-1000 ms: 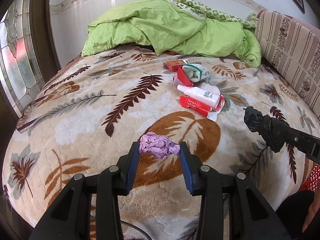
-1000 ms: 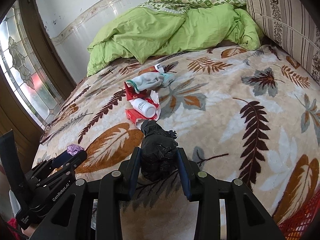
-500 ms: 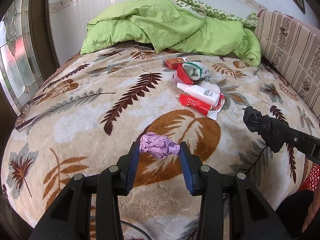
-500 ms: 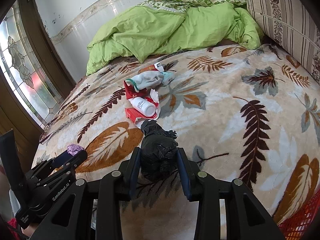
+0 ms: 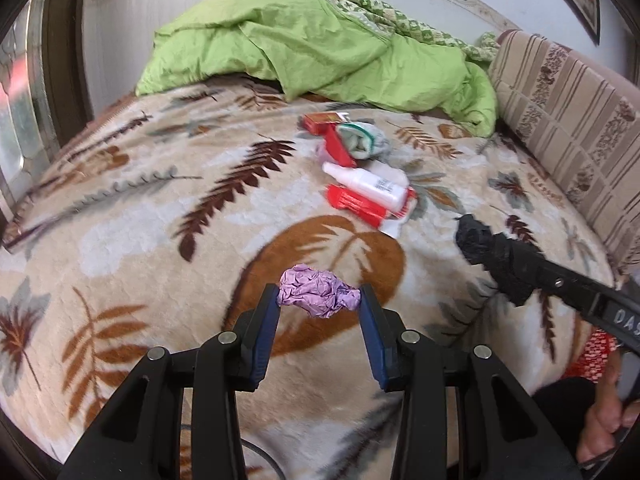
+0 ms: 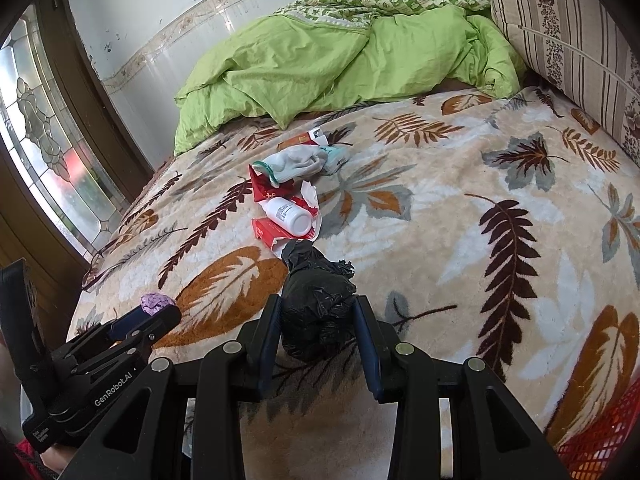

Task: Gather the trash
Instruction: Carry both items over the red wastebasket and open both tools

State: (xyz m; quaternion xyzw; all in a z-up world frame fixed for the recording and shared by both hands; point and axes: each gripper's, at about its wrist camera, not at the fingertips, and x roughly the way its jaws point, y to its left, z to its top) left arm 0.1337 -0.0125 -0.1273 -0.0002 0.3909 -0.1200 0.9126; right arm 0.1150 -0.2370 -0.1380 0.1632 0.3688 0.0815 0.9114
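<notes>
My left gripper point(image 5: 320, 302) is shut on a crumpled purple wad point(image 5: 316, 290), held above the leaf-patterned blanket point(image 5: 120, 240); it also shows in the right wrist view point(image 6: 158, 304). My right gripper point(image 6: 318, 320) is shut on a crumpled black plastic bag point(image 6: 316, 292), which also shows in the left wrist view point(image 5: 480, 242). More trash lies mid-bed: a white bottle point(image 5: 366, 186) on red wrappers point(image 5: 356, 204), a red box point(image 5: 320, 122) and a grey-white sock point(image 6: 294, 162).
A rumpled green quilt point(image 5: 320, 48) lies at the head of the bed. A striped cushion point(image 5: 572, 120) lines the right side. A stained-glass window point(image 6: 44, 140) is at left. A red mesh basket point(image 6: 600, 436) sits at the lower right.
The left gripper has turned slightly left and tilted, so the bed shifted right in its view. Both grippers keep their loads. The right gripper has barely moved.
</notes>
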